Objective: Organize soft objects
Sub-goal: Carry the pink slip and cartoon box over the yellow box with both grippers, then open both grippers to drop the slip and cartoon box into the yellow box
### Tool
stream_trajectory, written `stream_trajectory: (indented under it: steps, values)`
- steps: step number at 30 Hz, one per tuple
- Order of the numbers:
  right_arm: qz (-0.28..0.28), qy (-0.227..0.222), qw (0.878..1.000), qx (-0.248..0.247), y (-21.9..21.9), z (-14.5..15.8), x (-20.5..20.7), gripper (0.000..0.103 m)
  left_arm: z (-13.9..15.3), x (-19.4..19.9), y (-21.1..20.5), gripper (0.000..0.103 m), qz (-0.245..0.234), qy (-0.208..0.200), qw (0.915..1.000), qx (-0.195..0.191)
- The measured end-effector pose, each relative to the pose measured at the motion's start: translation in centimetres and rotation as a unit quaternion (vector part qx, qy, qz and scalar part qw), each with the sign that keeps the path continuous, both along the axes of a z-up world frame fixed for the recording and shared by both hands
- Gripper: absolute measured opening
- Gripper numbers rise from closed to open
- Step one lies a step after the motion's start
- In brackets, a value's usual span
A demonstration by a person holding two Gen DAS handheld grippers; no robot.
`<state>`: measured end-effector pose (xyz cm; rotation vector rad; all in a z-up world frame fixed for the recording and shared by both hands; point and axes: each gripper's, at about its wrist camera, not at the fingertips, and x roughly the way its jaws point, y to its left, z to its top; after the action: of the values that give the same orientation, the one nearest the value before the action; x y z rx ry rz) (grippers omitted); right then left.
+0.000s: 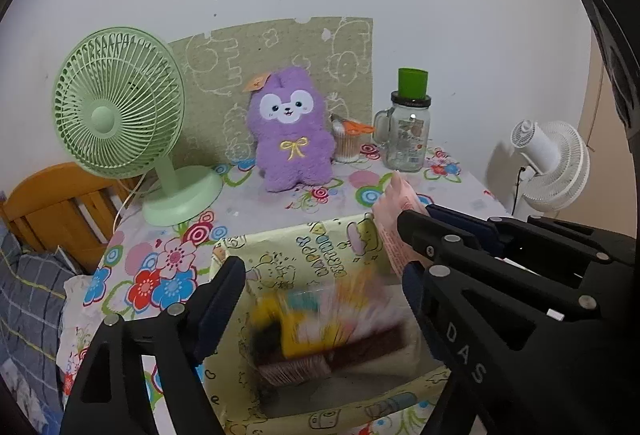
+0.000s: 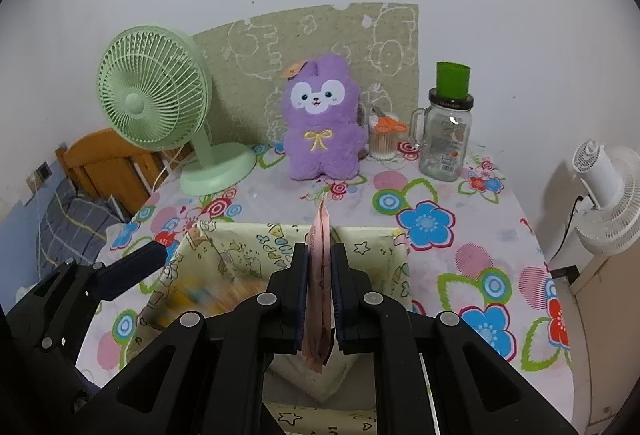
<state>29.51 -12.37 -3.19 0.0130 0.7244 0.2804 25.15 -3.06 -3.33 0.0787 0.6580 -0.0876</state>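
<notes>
A yellow cartoon-print fabric box [image 1: 320, 259] [image 2: 248, 251] stands on the flowered table. Inside it lies a blurred pile of soft items [image 1: 320, 327], yellow, white and dark red. My right gripper [image 2: 320, 275] is shut on a flat pink packet [image 2: 320, 267] and holds it upright over the box; it shows in the left wrist view [image 1: 416, 239] with the packet [image 1: 392, 215]. My left gripper [image 1: 324, 291] is open over the box, jaws wide apart, nothing between them. A purple plush toy [image 1: 290, 131] [image 2: 322, 119] sits at the back.
A green desk fan [image 1: 120, 119] [image 2: 160, 115] stands back left. A cotton-swab cup with orange scissors [image 2: 384, 135] and a glass jar with a green cup on it [image 2: 446, 131] stand back right. A white fan [image 2: 608, 187] and a wooden bed frame [image 2: 108, 163] flank the table.
</notes>
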Motion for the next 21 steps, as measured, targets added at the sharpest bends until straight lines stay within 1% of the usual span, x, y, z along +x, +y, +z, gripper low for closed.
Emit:
stream_trajectory:
  steps: [3, 9, 16, 19, 21]
  values:
    - [0.006, 0.001, 1.0, 0.003, 0.2, -0.3, -0.1, 0.013, -0.2, 0.0, 0.3, 0.085, -0.002, 0.005, 1.0, -0.002]
    - [0.011, 0.006, 1.0, 0.008, 0.6, -0.6, -0.2, 0.014, -0.6, 0.0, 0.6, 0.085, 0.002, 0.011, 0.9999, -0.001]
    - [0.017, 0.015, 1.0, -0.002, 0.9, -0.8, -0.6, 0.016, -0.8, -0.5, 0.7, 0.085, 0.002, 0.016, 0.9999, 0.0]
    - [0.013, 0.015, 1.0, -0.009, 0.9, -0.8, -0.9, 0.024, -0.8, -0.8, 0.7, 0.085, 0.001, 0.016, 0.9999, 0.0]
    - [0.008, 0.013, 1.0, -0.015, 0.9, -0.7, -1.2, 0.032, -0.7, -1.1, 0.8, 0.085, 0.003, 0.015, 0.9999, 0.001]
